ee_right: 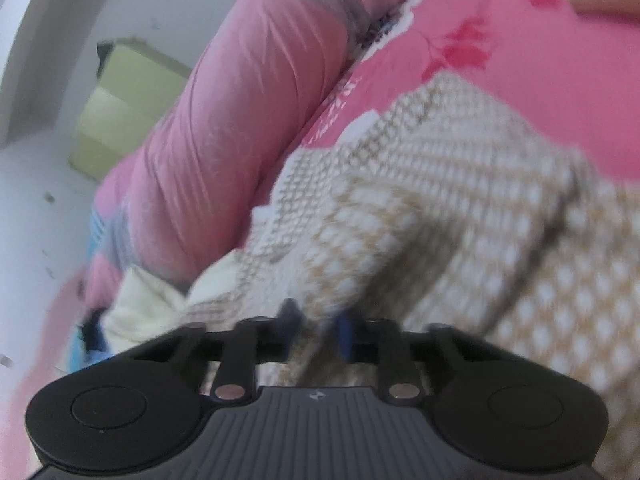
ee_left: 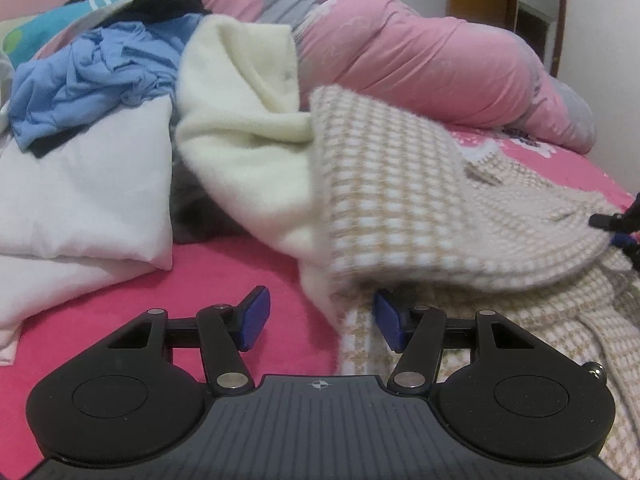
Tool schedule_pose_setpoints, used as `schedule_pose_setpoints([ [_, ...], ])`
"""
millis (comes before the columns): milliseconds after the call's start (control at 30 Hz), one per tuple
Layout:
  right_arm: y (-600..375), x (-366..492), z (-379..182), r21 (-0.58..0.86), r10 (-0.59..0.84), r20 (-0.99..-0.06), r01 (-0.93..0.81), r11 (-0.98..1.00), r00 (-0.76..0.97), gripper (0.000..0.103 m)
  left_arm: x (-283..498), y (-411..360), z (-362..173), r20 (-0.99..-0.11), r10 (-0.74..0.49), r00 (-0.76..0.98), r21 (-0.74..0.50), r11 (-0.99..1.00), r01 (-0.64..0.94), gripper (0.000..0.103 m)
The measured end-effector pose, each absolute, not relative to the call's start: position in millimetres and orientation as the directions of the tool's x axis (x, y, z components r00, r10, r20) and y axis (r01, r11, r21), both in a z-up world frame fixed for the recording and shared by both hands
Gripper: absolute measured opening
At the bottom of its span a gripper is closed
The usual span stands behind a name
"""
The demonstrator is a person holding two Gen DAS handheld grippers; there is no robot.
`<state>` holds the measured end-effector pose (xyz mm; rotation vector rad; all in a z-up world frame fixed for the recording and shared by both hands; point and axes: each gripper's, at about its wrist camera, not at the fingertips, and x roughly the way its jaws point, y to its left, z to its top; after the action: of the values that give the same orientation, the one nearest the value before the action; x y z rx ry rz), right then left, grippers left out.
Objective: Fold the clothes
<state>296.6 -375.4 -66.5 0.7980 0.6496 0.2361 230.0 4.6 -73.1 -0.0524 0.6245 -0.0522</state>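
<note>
A beige-and-white checked knit garment (ee_left: 400, 184) lies on the pink bed, one fold raised and its lower part spread at the right (ee_right: 460, 200). My left gripper (ee_left: 322, 320) stands open just above the sheet. Its right pad (ee_left: 388, 322) sits at the garment's lower edge, under the raised fold, and nothing is pinched. My right gripper (ee_right: 317, 324) is shut on a fold of the checked garment, and the cloth bunches between its blue pads. In the left wrist view its dark tip (ee_left: 612, 222) shows at the far right, against the garment.
A cream fleece garment (ee_left: 244, 152) lies against the checked one. A folded white cloth (ee_left: 80, 196), a crumpled blue garment (ee_left: 88, 80) and a dark item are piled at the left. A rolled pink quilt (ee_left: 420, 60) runs along the back. Pink sheet (ee_left: 224, 272) shows in front.
</note>
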Motion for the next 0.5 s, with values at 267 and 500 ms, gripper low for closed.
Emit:
schedule_pose_setpoints([
  [267, -386.2, 285.9, -51.5, 0.537, 0.265, -0.469, 0.034, 0.843, 0.842, 0.01, 224.8, -12.1, -73.2, -0.569, -0.053, 0.821, 0.005, 0.998, 0.068, 0.058],
  [500, -398.0, 277.8, -54.3, 0.497, 0.232, -0.454, 0.028, 0.867, 0.86, 0.01, 222.2, -18.2, -76.7, -0.572, -0.051, 0.819, 0.035, 0.996, 0.086, 0.058],
])
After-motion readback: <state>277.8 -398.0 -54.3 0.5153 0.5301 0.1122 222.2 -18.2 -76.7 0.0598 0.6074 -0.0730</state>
